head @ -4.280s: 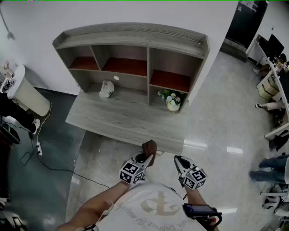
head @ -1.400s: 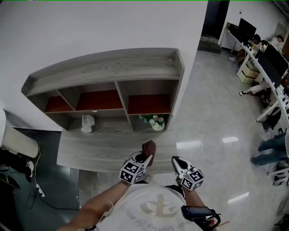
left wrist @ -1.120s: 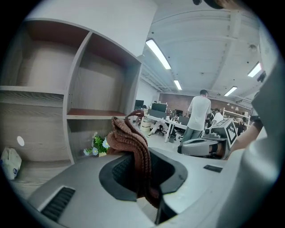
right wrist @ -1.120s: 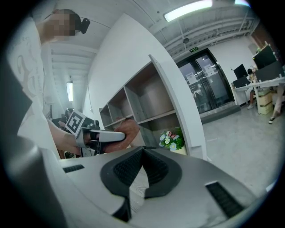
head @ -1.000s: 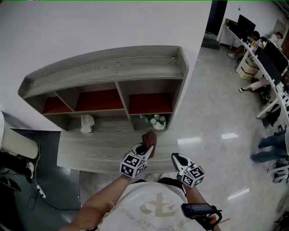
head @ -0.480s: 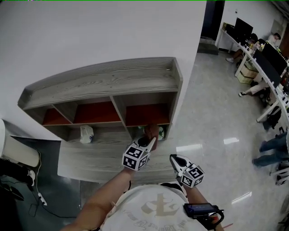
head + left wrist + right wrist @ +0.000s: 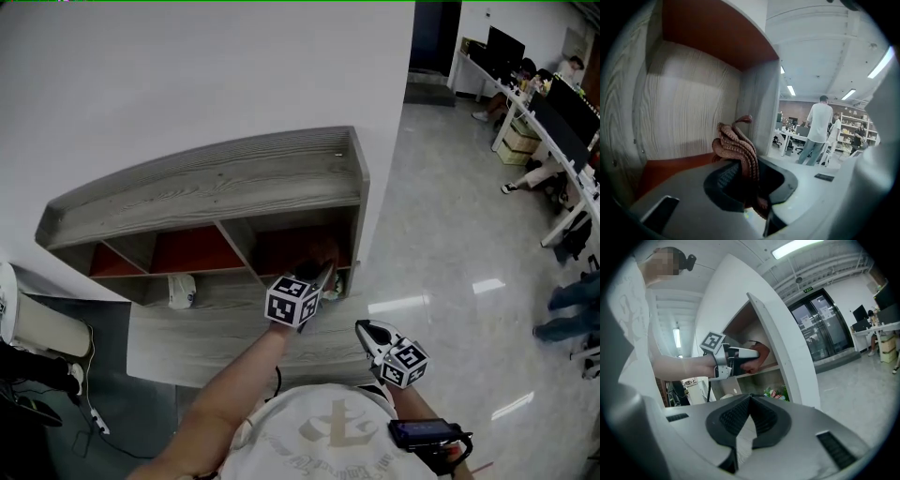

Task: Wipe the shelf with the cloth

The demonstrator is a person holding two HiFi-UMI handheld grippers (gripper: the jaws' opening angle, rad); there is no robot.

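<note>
Against the white wall, a grey wood-grain shelf unit (image 7: 216, 178) with reddish-brown boards stands on a matching grey wooden desk (image 7: 216, 328). The person's bare left arm reaches up into the unit's upper right compartment. There the left gripper (image 7: 322, 274) is clenched on a crumpled reddish-brown ribbed cloth (image 7: 736, 145). The cloth bulges out above the jaws in folds and points toward the compartment's back right corner. It sits low over the reddish-brown shelf board (image 7: 670, 164), but whether it presses on the board I cannot tell from here.

The right gripper (image 7: 749, 401) hangs back, close to the person's white printed shirt and in front of the desk's edge. Its jaws are closed tip to tip with nothing between them. It aims up at the shelf unit and the other arm.

In the compartment below the cloth stands a small pot of green and pink flowers (image 7: 774, 392). A small white object (image 7: 181, 291) sits in the lower compartment further left. A white cylindrical bin (image 7: 42, 323) stands on the floor off the desk's left end. Beyond the unit's right side the glossy floor runs to an office area, where a person in a white shirt (image 7: 817, 129) stands by the desks.
</note>
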